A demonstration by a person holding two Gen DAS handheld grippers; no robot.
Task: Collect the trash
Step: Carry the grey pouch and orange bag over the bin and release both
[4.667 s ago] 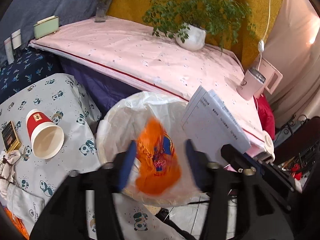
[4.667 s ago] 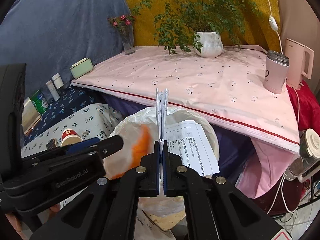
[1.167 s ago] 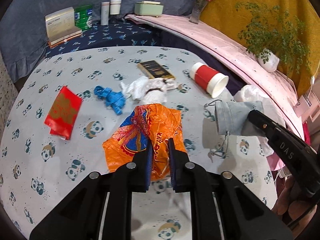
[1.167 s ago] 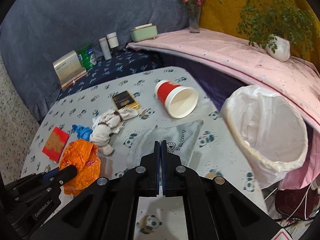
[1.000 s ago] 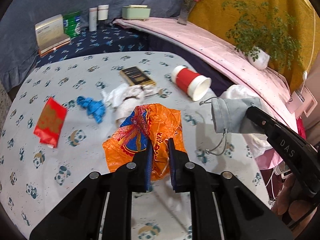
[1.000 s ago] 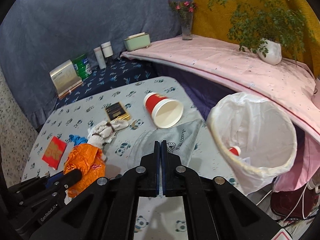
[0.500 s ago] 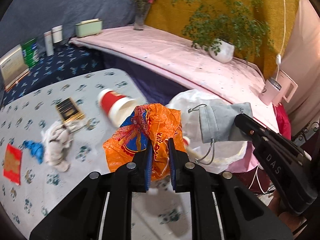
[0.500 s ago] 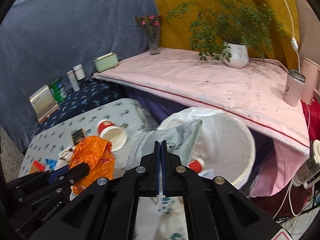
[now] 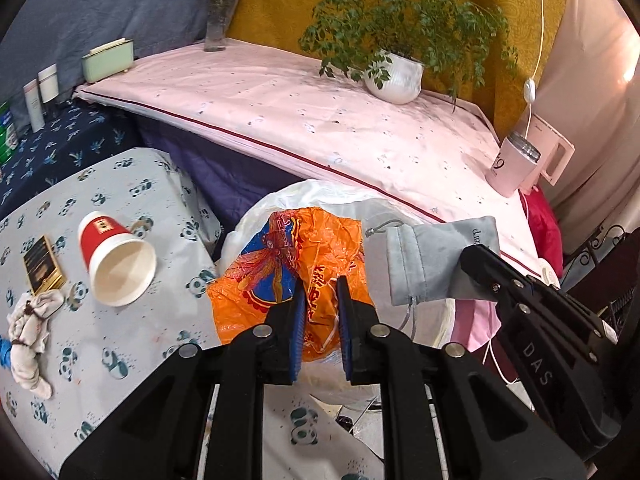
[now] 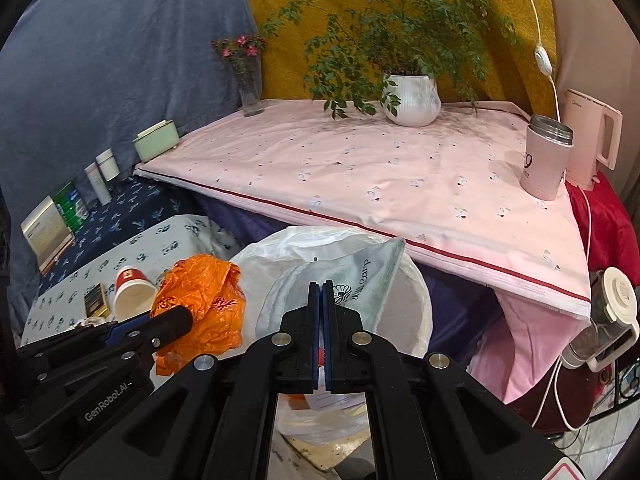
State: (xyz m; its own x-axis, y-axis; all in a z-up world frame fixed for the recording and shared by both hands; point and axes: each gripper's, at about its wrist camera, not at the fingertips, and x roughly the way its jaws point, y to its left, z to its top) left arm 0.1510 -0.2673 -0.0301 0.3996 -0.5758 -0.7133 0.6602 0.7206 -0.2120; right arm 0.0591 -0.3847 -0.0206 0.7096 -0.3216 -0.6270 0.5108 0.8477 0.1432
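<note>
My left gripper (image 9: pixel 320 286) is shut on a crumpled orange plastic bag (image 9: pixel 296 252) and holds it over the near rim of the white-lined trash bin (image 9: pixel 304 192). My right gripper (image 10: pixel 321 286) is shut on a grey drawstring pouch (image 10: pixel 360 276) and holds it above the mouth of the bin (image 10: pixel 416 280). The pouch also shows in the left wrist view (image 9: pixel 432 256), and the orange bag in the right wrist view (image 10: pixel 204 300). A red paper cup (image 9: pixel 114 260) lies on its side on the panda-print table (image 9: pixel 100 344).
A white rag (image 9: pixel 30 328) and a dark gold packet (image 9: pixel 42 266) lie on the panda table. Behind the bin is a pink-covered table (image 10: pixel 400 176) with a potted plant (image 10: pixel 410 98), a pink tumbler (image 10: pixel 546 158), a kettle (image 10: pixel 592 140) and a vase (image 10: pixel 248 80).
Both grippers have swung from over the panda table to the trash bin, carrying the orange bag and the grey pouch. The bin is now directly under them.
</note>
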